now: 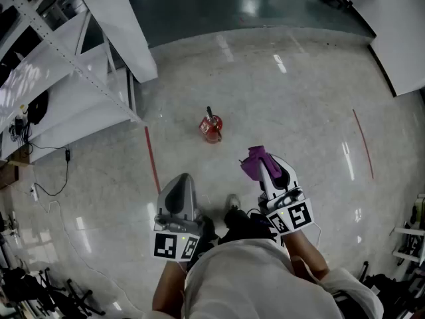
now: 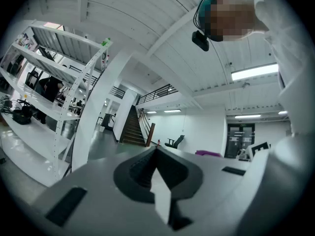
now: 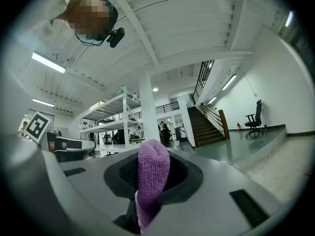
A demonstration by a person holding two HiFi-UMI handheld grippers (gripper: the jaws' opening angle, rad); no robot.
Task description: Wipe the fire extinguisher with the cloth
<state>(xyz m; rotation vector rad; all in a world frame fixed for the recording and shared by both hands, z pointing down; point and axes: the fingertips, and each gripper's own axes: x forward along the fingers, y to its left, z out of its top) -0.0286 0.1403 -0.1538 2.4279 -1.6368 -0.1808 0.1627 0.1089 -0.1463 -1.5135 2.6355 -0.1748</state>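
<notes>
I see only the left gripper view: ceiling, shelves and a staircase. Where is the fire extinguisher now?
Observer: In the head view the fire extinguisher stands on the floor, ahead of both grippers and touching neither.
Operator: Which gripper has the cloth?
Observer: The right gripper. Its fingers are shut on the purple cloth.
Operator: Is my left gripper near the extinguisher?
Observer: No. The left gripper is close to the person's body, and the extinguisher is ahead of it and to its right.
</notes>
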